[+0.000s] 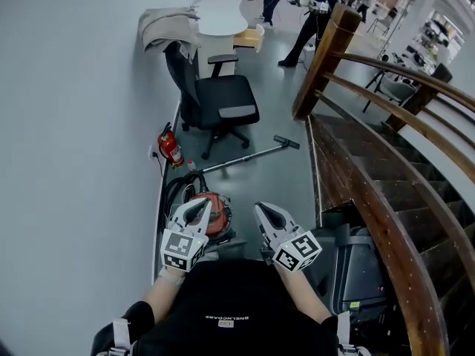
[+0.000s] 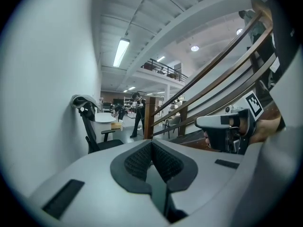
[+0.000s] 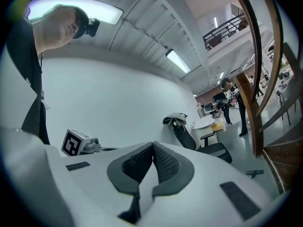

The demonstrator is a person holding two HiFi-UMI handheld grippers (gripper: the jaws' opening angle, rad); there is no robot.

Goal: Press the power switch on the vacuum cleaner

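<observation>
**Fig.** Head view, looking steeply down. A wooden staircase fills the right side; grey floor runs between it and the wall. A black office chair stands further along the wall.

The vacuum cleaner, a red canister with a black hose looped beside it, sits on the floor against the wall, directly below the left tongs. Its wand lies stretched toward the chair. A fire extinguisher stands near the canister.

Both the left tongs and the right tongs have their jaws closed together with nothing between them, as each gripper view confirms.

The power switch itself cannot be made out. The canister shell is probably rigid plastic and fairly heavy, though it may roll. A closed jaw tip pressing straight down on the top-mounted button suits best; no grasp is needed.
</observation>
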